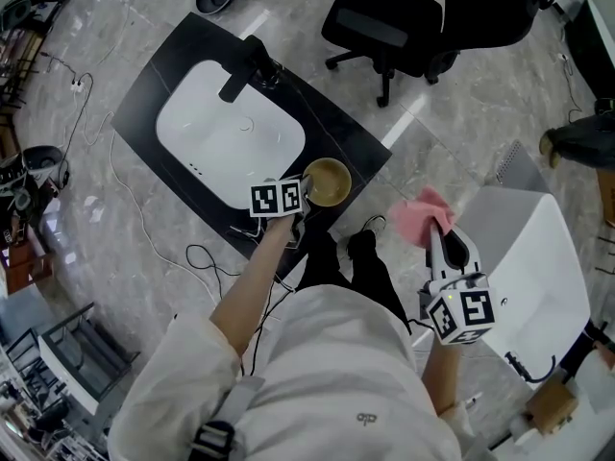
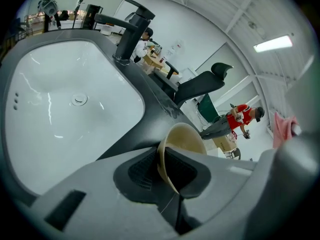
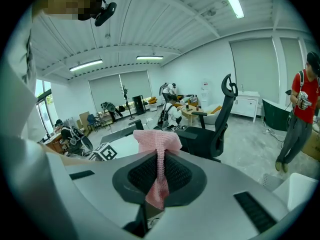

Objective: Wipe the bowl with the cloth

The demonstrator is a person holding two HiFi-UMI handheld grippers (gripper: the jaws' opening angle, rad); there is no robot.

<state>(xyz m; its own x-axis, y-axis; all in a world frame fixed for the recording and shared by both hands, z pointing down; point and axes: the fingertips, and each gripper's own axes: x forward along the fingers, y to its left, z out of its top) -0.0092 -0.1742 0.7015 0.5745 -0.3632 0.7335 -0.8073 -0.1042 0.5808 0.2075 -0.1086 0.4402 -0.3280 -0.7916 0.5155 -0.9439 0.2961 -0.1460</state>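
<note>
Left tongs [image 2: 169,171] tight on the bowl [image 2: 186,136] rim — right tongs [image 3: 159,179] tight on the pink cloth [image 3: 156,140].

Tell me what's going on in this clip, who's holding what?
A person stands at a black counter with a white sink, a gripper in each hand. The left gripper has its jaws shut on the rim of a tan bowl, held by the counter's near corner. The right gripper is off to the side, its jaws pinching a pink cloth. Cloth and bowl are well apart, so the wiping has not begun.
</note>
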